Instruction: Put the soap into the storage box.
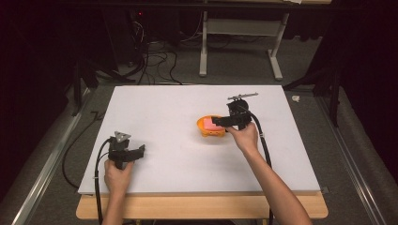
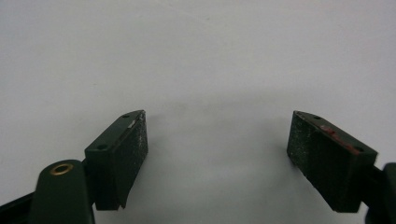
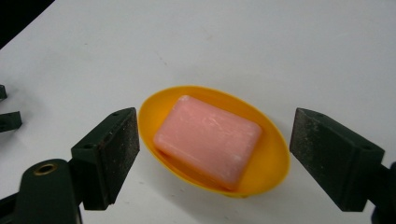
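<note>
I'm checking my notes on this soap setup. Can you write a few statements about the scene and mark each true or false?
1. The pink soap bar lies in the yellow dish. True.
2. The right hand-held gripper is clamped on the soap. False: its pads stand apart from it, open.
3. The left hand-held gripper holds nothing. True.
4. The dish stands on a wooden floor. False: it stands on the white table.

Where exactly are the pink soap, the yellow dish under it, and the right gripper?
pink soap (image 3: 208,140): right gripper view, middle of its top face.
yellow dish (image 3: 271,158): right gripper view, bare inner wall beside the soap.
right gripper (image 3: 212,154): right gripper view, midway between its open jaws, above the soap.
</note>
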A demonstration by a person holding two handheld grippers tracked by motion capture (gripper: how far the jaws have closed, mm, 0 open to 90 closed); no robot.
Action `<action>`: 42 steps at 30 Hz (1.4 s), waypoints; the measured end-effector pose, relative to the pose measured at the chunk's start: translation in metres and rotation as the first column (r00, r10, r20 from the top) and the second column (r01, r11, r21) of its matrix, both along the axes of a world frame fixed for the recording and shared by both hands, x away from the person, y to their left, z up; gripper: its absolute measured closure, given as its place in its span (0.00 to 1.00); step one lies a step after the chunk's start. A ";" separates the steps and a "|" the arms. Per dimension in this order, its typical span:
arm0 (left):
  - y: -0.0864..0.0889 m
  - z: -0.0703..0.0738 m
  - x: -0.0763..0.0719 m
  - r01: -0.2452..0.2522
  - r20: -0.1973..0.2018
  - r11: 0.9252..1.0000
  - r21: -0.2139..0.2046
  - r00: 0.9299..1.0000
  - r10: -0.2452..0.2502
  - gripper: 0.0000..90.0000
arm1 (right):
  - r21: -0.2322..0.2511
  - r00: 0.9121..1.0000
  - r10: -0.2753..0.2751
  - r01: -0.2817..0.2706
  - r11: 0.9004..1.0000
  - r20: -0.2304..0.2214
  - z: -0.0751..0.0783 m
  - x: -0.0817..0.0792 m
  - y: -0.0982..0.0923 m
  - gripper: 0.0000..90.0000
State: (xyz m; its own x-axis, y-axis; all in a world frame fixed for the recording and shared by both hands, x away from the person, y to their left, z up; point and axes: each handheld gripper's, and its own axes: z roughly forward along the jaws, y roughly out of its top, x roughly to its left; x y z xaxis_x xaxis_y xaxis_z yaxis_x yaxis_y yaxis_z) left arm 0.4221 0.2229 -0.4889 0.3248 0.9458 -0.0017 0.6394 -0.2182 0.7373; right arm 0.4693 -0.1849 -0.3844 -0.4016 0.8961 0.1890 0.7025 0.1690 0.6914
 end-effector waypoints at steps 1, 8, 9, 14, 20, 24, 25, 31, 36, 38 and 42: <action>0.000 0.000 0.000 0.000 0.000 1.000 0.000 1.000 0.000 0.23 | 0.001 1.000 -0.004 0.004 1.000 0.009 0.001 -0.003 -0.006 0.18; 0.000 0.000 0.000 0.000 0.000 1.000 0.000 1.000 0.000 0.23 | 0.012 0.999 -0.027 0.026 1.000 0.041 0.007 -0.010 -0.022 0.19; 0.000 0.000 0.000 0.000 0.000 1.000 0.000 1.000 0.000 0.23 | 0.014 0.998 -0.031 0.030 0.999 0.045 0.008 -0.011 -0.024 0.19; 0.000 0.000 0.000 0.000 0.000 1.000 0.000 1.000 0.000 0.23 | 0.012 0.997 -0.038 0.038 0.999 0.070 0.014 -0.017 -0.032 0.19; 0.000 0.000 0.000 0.000 0.000 1.000 0.000 1.000 0.000 0.23 | 0.003 0.995 -0.041 0.041 0.999 0.087 0.017 -0.022 -0.039 0.20; 0.000 0.000 0.000 0.000 0.000 1.000 0.001 1.000 0.000 0.23 | -0.005 0.994 -0.046 0.046 0.999 0.096 0.019 -0.025 -0.045 0.20; 0.000 0.000 0.000 0.000 0.000 1.000 0.001 1.000 0.000 0.23 | 0.002 0.994 -0.052 0.052 0.999 0.098 0.019 -0.026 -0.047 0.20; 0.000 0.000 0.000 -0.001 0.002 1.000 0.000 1.000 0.001 0.23 | 0.027 0.991 -0.074 0.071 0.997 0.112 0.020 -0.033 -0.061 0.21; 0.000 0.000 0.000 -0.001 0.002 1.000 0.000 1.000 0.001 0.23 | 0.032 0.989 -0.089 0.085 0.996 0.121 0.020 -0.035 -0.067 0.21; 0.000 0.000 0.000 0.000 0.002 1.000 0.000 1.000 0.000 0.23 | 0.035 0.988 -0.095 0.091 0.995 0.122 0.018 -0.035 -0.069 0.21; 0.000 0.000 0.000 0.000 0.001 1.000 0.000 1.000 0.000 0.23 | 0.036 0.987 -0.102 0.098 0.995 0.121 0.017 -0.037 -0.075 0.21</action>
State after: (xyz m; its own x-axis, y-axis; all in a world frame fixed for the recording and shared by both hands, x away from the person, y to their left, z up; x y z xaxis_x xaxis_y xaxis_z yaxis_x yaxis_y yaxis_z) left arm 0.4221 0.2228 -0.4890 0.3243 0.9459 -0.0012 0.6385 -0.2180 0.7381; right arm 0.4325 -0.2596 -0.3674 -0.3322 0.9275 0.1713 0.6246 0.0802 0.7768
